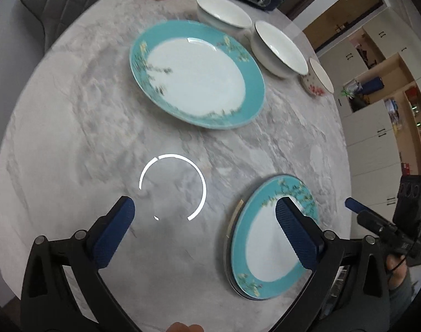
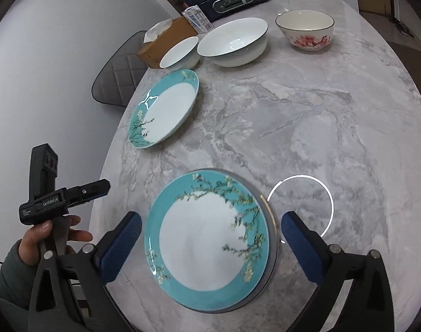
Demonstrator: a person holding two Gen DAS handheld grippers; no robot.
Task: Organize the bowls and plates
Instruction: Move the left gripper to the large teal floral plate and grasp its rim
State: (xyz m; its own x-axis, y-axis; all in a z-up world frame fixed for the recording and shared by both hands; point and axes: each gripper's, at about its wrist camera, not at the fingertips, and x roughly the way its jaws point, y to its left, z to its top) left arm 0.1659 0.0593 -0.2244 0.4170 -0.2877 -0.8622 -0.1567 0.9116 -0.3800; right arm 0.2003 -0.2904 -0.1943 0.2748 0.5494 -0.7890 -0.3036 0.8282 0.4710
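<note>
My left claw [image 1: 204, 233] hangs wide and empty over bare counter [image 1: 72, 127]. My right claw [image 2: 211, 244] is also spread wide, holding nothing, above the near plate [image 2: 210, 242], which lies flat at the counter's near edge on what looks like a second, grey-rimmed plate. Farther on sits the far plate [image 1: 196, 73], well apart from the near one. Beyond it stand two white bowls, a small bowl [image 2: 180, 52] touching a big bowl [image 2: 232, 43], then a flowered bowl [image 2: 305, 30] off alone to the right.
</note>
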